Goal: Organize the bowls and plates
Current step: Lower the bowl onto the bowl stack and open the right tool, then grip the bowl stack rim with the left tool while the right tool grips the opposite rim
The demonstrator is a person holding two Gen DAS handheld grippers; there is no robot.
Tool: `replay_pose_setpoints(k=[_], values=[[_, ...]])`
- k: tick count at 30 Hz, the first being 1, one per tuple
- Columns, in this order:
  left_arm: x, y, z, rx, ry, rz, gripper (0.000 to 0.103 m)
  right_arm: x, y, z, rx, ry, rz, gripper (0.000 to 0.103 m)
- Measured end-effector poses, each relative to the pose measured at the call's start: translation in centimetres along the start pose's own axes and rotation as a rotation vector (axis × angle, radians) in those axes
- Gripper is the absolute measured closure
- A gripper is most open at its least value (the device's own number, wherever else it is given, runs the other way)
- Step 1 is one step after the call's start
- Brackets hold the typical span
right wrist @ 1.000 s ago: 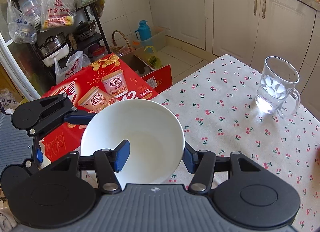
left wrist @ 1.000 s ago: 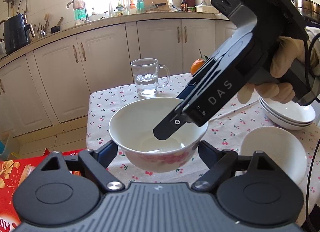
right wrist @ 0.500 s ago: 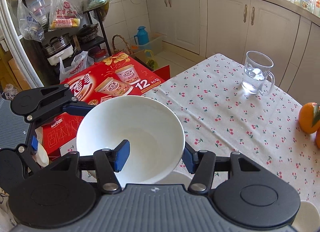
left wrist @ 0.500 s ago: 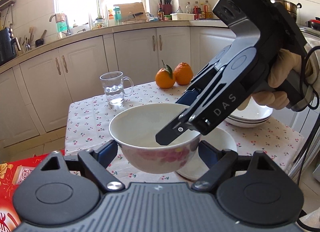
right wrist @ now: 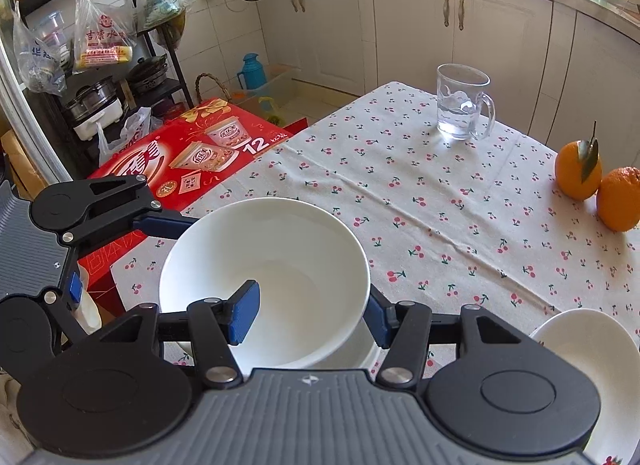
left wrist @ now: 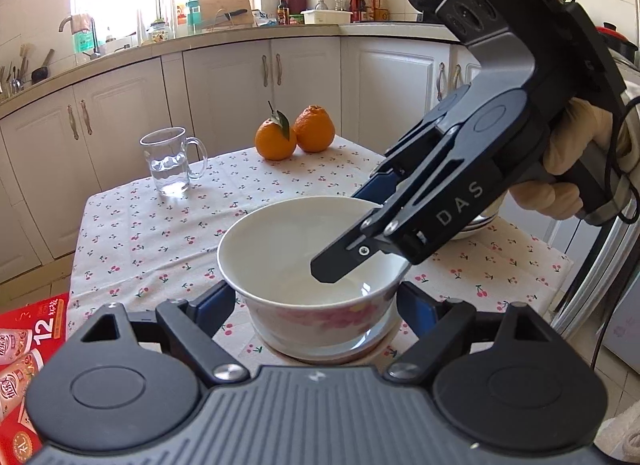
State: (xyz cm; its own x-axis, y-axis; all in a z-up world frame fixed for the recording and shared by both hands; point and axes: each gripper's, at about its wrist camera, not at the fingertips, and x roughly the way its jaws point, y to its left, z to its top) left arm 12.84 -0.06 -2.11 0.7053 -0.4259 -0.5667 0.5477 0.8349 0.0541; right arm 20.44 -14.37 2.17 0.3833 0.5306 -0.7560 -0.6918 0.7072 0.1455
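a: from my left wrist view, what have you got?

b: my left claw (left wrist: 316,305) stands spread on either side of the bowl (left wrist: 304,265), white inside with pink flowers on its outer wall. whether its blue pads press that wall i cannot tell; the bowl's curve hides the contact. my right claw (left wrist: 360,225) comes in from the right, one finger inside the bowl and one outside, pinching the rim. under the bowl sits a pale plate (left wrist: 372,349), mostly hidden, only its near edge showing.

a: and behind?

b: a glass mug (left wrist: 170,163) with water in it, two oranges (left wrist: 294,137) touching each other, all on the cherry-print tablecloth (left wrist: 152,233). a stack of dishes (left wrist: 480,223) behind the right claw is almost wholly covered. my gloved hand (left wrist: 568,169) grips the handle.

a: the right wrist view?

b: the right claw (right wrist: 312,317) is pressed on the bowl's (right wrist: 280,265) near rim, left pad inside, right pad outside. the left claw (right wrist: 120,221) shows at the left edge; its far finger is hidden behind the bowl. a sliver of the plate (right wrist: 366,349) peeks out beneath. another white dish (right wrist: 592,341) is cut off by my claw's body at lower right. the mug (right wrist: 464,107) and oranges (right wrist: 600,185) stand well apart from the bowl.
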Motion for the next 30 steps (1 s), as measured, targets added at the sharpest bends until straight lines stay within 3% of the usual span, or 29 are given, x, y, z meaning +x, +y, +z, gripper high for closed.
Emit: replay_pose_setpoints(k=[17, 20, 30], values=[[1.4, 0.6, -0.8, -0.02, 0.047, -0.048, 0.015, 0.6, -0.2, -1.1, -0.031, -0.002, -0.018, 0.04], [1.3, 0.3, -0.9, -0.001, 0.038, -0.047, 0.012, 0.6, -0.2, -1.1, -0.033, -0.006, -0.038, 0.03], [-1.0, 1.1, -1.0, 0.01, -0.005, -0.072, 0.005, -1.8, 0.0, -2.0, -0.04, -0.061, -0.06, 0.018]])
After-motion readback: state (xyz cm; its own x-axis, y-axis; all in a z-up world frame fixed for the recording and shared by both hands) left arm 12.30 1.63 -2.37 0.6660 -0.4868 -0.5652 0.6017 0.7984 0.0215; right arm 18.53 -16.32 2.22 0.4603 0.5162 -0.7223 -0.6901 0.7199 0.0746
